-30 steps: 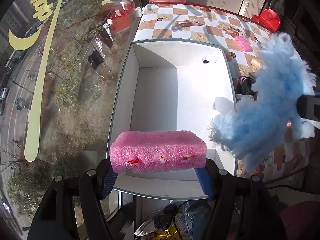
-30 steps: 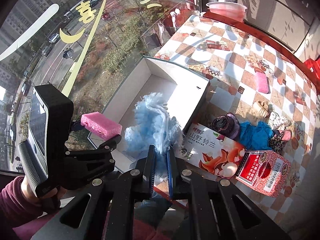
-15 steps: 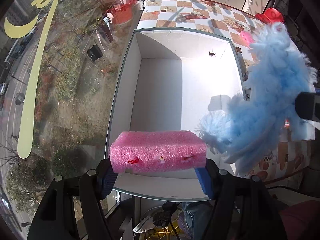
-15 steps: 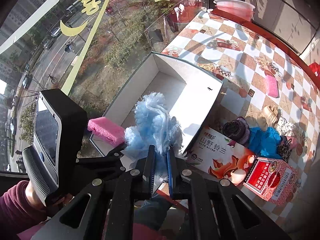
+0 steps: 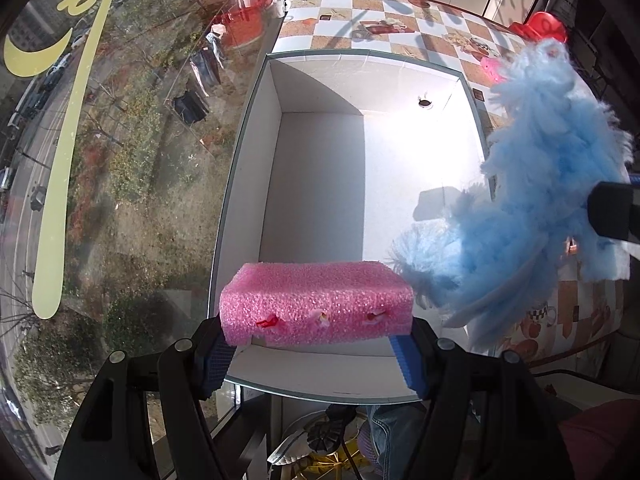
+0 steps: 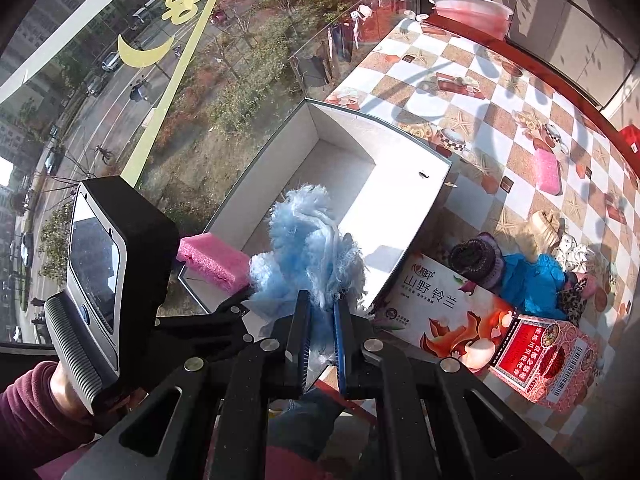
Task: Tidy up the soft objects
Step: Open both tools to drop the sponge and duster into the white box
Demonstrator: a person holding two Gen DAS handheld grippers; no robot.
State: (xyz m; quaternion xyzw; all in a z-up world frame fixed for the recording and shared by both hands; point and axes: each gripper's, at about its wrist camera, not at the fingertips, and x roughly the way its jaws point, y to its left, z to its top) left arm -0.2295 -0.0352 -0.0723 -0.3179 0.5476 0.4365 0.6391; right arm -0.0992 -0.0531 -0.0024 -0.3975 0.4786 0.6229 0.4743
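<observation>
Checkered tabletop by the big window, and the white box on it has nothing in it yet, so barely started, with a heap of soft stuff still waiting at the right of the right-wrist frame. Left gripper pinches the pink sponge crosswise between its blue pads at lower centre, over the box's near rim. Right gripper is clamped nearly closed on the fluffy blue duster, which sticks up past its fingertips over the box's right side.

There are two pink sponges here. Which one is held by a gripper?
The pink sponge between the left gripper fingers, over the near edge of the white box. The other pink sponge lies untouched on the checkered table, beyond the box.
</observation>
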